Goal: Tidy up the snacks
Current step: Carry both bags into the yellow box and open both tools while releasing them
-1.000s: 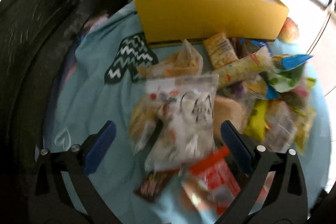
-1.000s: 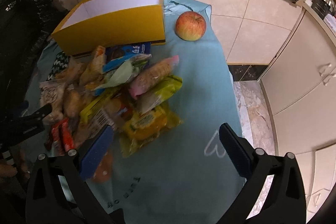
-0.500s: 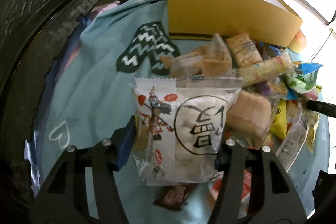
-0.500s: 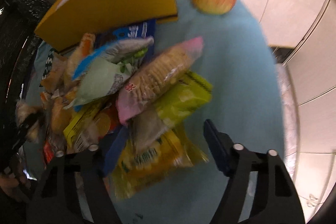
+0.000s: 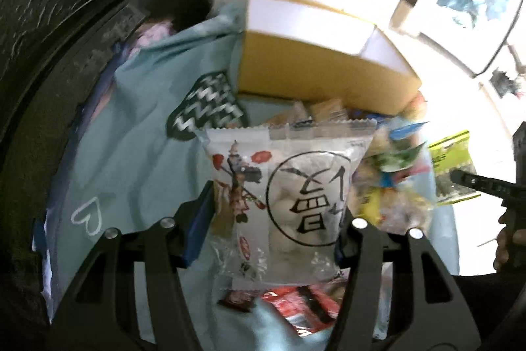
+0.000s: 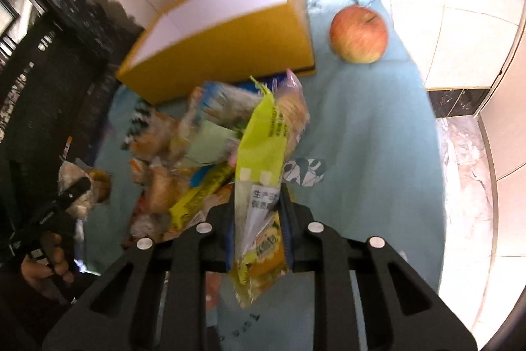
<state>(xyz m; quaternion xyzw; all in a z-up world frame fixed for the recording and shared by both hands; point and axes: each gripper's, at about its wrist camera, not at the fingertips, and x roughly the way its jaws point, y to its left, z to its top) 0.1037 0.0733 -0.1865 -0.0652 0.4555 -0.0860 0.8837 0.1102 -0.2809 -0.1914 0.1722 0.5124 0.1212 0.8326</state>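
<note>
Two grippers each carry a snack packet. The left gripper [image 5: 274, 219] has its fingers [image 5: 197, 229] about half apart, clamped on the sides of a clear white packet [image 5: 286, 186] printed with a black circled character and a small red figure; the packet stands upright between them, its crimped top edge farthest from the camera. The right gripper [image 6: 258, 219] has its fingers nearly together, pinching a yellow-green packet [image 6: 259, 153] by its lower part (the rest rises ahead of the fingers, slightly tilted).

Beyond both sets of fingers lies the pile of snacks [image 6: 184, 153] on a light blue cloth [image 6: 361, 137] that covers the surface. Ahead of the pile stands a yellow box [image 6: 230, 38], open at the top with a white inside. An apple [image 6: 359, 34] rests on the cloth just right of the box, well ahead of the right fingers. Pale floor tiles [image 6: 460, 38] lie past the cloth, and dark carved furniture [image 6: 49, 61] stands to the left.

Both grippers point steeply downward. In the right wrist view, the person's left hand [image 6: 46, 262] grips its handle at the lower left.
</note>
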